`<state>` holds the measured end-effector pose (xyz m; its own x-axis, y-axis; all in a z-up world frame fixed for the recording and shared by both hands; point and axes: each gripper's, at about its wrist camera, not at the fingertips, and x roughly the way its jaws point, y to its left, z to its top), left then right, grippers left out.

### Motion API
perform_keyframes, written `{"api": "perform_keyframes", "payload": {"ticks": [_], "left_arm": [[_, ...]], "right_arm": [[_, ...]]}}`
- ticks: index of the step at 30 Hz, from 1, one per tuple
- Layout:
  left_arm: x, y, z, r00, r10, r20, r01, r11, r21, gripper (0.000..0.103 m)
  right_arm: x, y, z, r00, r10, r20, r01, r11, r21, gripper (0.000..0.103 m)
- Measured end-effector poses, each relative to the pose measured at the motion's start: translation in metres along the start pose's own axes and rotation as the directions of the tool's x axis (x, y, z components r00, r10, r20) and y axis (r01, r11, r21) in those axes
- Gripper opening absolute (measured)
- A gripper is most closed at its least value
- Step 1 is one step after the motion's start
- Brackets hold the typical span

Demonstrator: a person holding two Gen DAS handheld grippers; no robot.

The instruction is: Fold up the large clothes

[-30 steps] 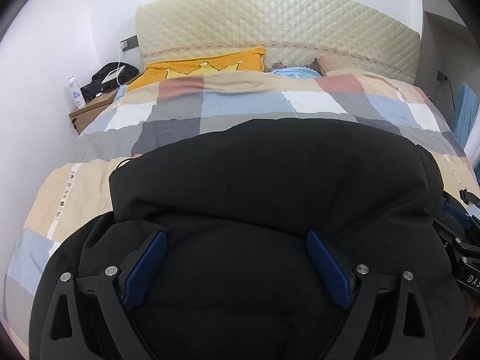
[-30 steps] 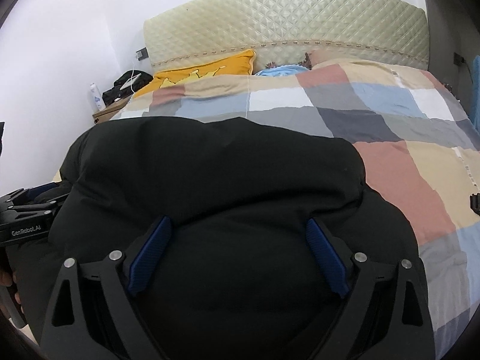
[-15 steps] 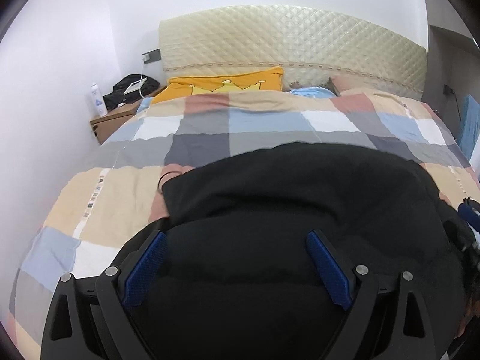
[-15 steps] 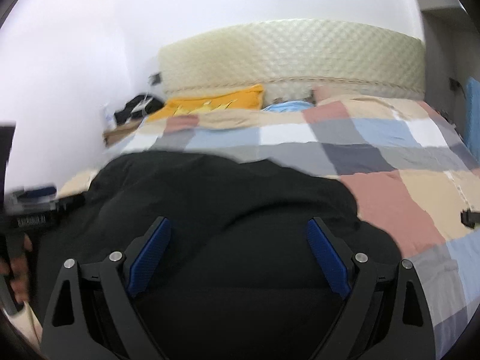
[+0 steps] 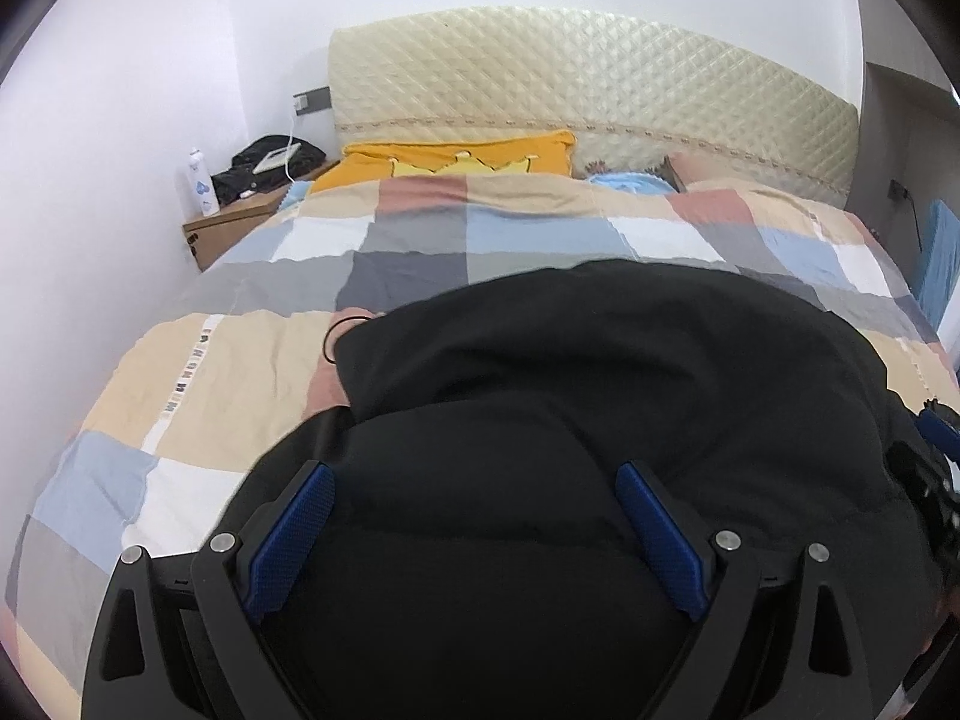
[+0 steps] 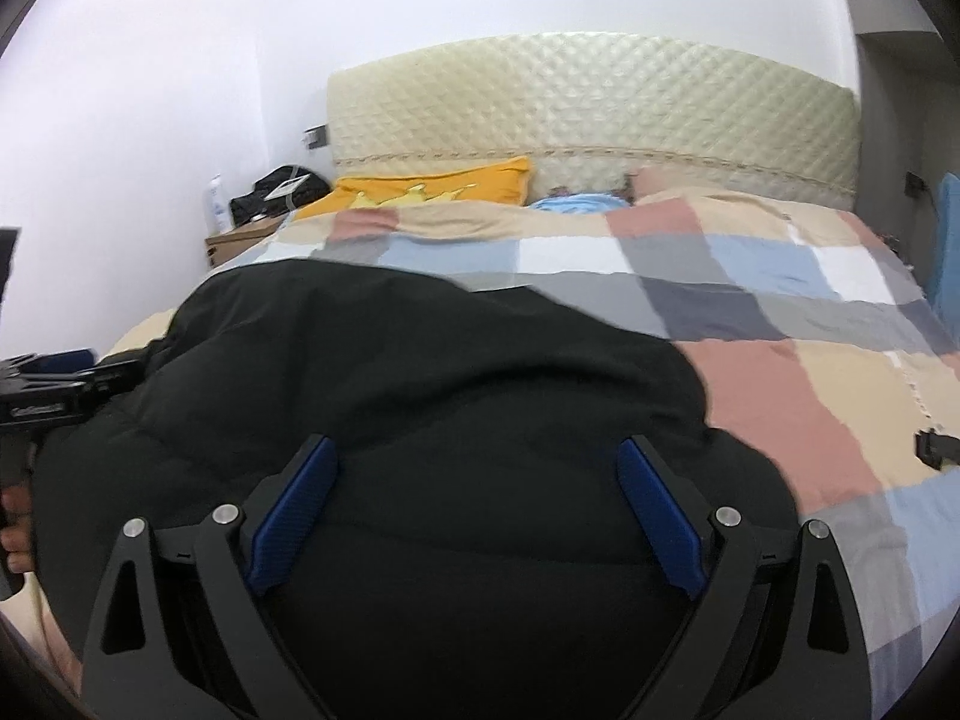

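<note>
Your black coat (image 5: 600, 408) lay in a puffy mound on the checked quilt (image 5: 240, 372), at the foot end, well away from the headboard (image 5: 588, 96). Your left gripper (image 5: 474, 516) had its blue pads spread wide, coat bulging between them, nothing pinched. Your right gripper (image 6: 474, 510) was likewise splayed over the mound. The coat's long axis ran crosswise to the headboard, from one gripper to the other. Both sat at its near edge, each about equally close; the bulk lay ahead of the fingers, toward the headboard. Likely next: grip the near edge.
</note>
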<state>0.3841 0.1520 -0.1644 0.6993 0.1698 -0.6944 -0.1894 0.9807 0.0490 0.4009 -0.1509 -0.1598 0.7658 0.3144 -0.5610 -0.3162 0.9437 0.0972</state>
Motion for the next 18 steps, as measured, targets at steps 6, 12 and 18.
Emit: {"api": "perform_keyframes", "payload": {"ticks": [6,12,18], "left_arm": [[0.013,0.001,-0.003,0.998,-0.037,-0.047,0.037,0.999,-0.005,0.098],[0.006,0.001,-0.008,0.999,-0.002,-0.042,0.001,0.999,-0.039,0.098],[-0.031,0.002,-0.007,0.999,0.032,-0.009,-0.033,0.998,-0.057,0.097]], "right_arm": [[0.018,-0.026,-0.008,0.998,0.038,-0.053,-0.033,0.996,0.087,0.095],[0.007,-0.026,-0.009,0.998,0.029,-0.048,-0.024,0.995,0.098,0.095],[-0.047,-0.031,0.002,1.000,-0.011,-0.012,0.013,0.993,0.117,0.095]]}}
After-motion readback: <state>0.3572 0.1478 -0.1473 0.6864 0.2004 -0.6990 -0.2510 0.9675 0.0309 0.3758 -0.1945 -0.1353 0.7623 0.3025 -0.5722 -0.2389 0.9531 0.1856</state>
